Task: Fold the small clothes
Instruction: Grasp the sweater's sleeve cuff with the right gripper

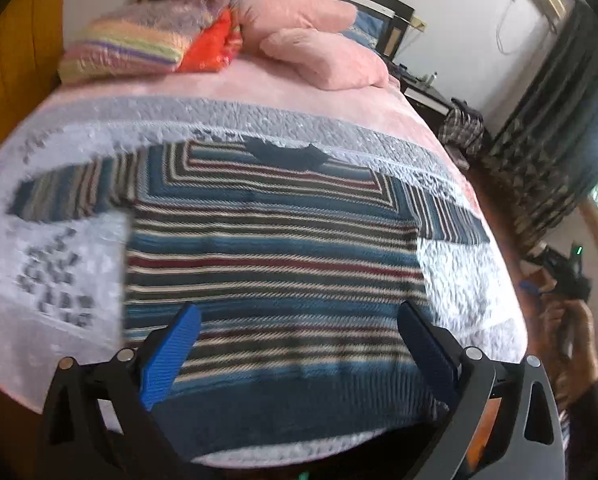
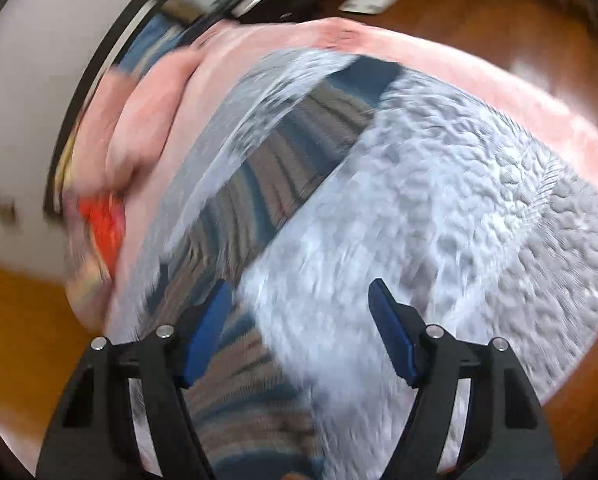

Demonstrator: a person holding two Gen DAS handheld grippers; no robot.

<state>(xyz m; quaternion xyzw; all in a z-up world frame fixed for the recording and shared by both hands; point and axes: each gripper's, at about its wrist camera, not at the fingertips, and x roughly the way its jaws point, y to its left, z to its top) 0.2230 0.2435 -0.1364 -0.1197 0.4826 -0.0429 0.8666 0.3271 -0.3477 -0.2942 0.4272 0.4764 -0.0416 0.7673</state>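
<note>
A striped knit sweater in blue, white, dark red and grey lies flat on the bed, collar toward the pillows, both sleeves spread sideways. My left gripper hovers open over its lower hem, blue pads wide apart and holding nothing. In the blurred right wrist view, one sleeve runs diagonally across the quilt. My right gripper is open above the quilt beside the sleeve, its left pad over the striped fabric. The right gripper device, held in a hand, shows at the right edge of the left wrist view.
The bed carries a grey and pink quilt. Pink pillows, a folded striped blanket and an orange item sit at the headboard. Wooden floor, a nightstand and dark curtains flank the right side.
</note>
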